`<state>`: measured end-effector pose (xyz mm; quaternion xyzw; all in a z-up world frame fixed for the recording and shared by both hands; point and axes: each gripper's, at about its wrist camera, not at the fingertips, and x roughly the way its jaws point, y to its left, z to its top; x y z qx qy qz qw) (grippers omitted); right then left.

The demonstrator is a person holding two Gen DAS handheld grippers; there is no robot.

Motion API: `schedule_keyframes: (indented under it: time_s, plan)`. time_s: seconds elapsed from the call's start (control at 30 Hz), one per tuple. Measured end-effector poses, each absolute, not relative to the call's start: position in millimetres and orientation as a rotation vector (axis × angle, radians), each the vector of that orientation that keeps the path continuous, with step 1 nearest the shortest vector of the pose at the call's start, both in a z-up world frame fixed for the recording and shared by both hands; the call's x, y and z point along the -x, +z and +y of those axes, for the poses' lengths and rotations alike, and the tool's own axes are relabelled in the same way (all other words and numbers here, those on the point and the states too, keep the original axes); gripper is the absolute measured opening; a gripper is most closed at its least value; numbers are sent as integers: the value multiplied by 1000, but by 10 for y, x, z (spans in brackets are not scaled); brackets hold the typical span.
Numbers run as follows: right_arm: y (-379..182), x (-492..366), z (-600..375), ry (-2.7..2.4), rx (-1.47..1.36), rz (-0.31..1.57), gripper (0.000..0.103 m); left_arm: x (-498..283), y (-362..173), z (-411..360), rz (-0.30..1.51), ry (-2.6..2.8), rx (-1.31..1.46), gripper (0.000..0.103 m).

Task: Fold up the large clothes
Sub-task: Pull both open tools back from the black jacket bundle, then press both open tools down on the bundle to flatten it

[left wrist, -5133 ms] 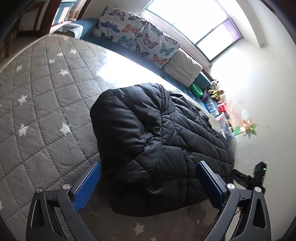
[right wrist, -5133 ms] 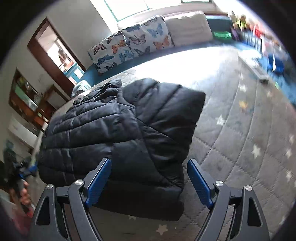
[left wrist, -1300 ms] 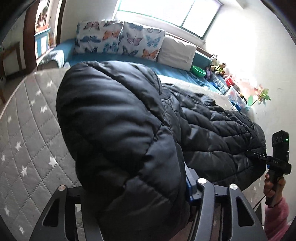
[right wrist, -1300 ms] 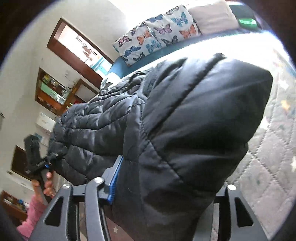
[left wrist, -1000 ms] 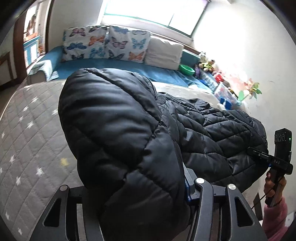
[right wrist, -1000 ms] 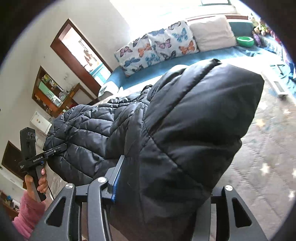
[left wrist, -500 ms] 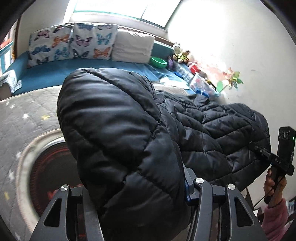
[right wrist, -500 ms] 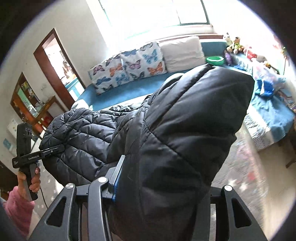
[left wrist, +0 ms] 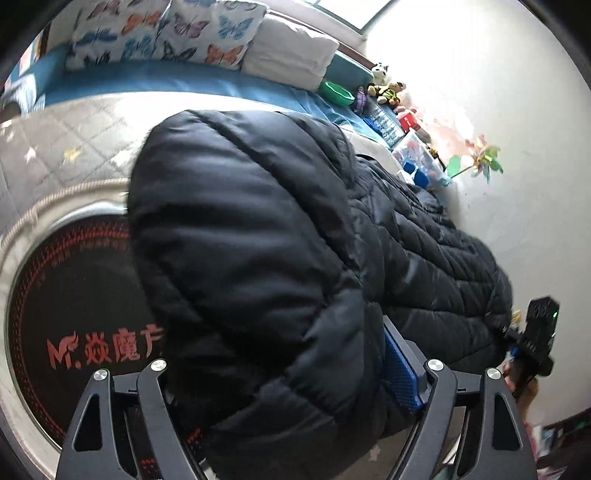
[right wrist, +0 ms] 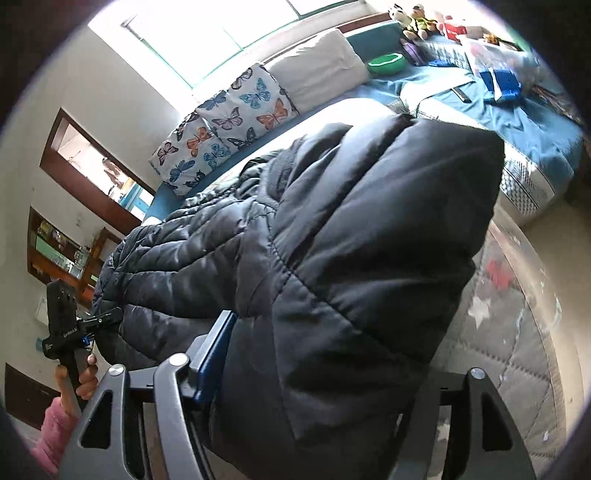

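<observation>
Beyond the butterfly cushions (left wrist: 166,29), both grippers, left (left wrist: 280,380) and right (right wrist: 332,373), are just spreading their jaws around the folded black puffer jacket (left wrist: 258,240), which is risking slumping unfolded over the round heater (left wrist: 74,295).

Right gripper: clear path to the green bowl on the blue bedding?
Probably not. The black puffer jacket fills the right gripper between its just-opened jaws, and the green bowl sits far beyond it.

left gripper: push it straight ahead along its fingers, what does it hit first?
The black puffer jacket. Its bulk already sits between the fingers of the left gripper and fills the view ahead. What lies behind it, mattress or round mat, can't be judged.
</observation>
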<state>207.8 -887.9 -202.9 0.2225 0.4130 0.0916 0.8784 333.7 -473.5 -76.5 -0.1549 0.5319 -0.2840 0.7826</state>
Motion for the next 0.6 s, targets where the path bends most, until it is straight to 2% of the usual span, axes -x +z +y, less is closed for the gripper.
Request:
schedule_keyframes:
  time_s: [0.2,0.4,0.47,0.53,0.6]
  plan:
    - [-1776,-1938,-8842,87,-352,877,76,-3216,-625,-4228,1114,-591,321,88]
    - [-1530,-1731,-8690,-54,-163,832,76,-3012,-104,-4164,943,-528,175,88]
    - [-1394,-1684,-8628,-72,-130,781,76,-2911,67,-4233,881,-520,118,98]
    - [-1260,-1661,-8587,-79,-128,737,76,-2822,194,-4309,827,-524,55,103]
    - [-1214,-1705,-8529,-70,-108,718,76,-2775,241,-4420,802,-541,3,103]
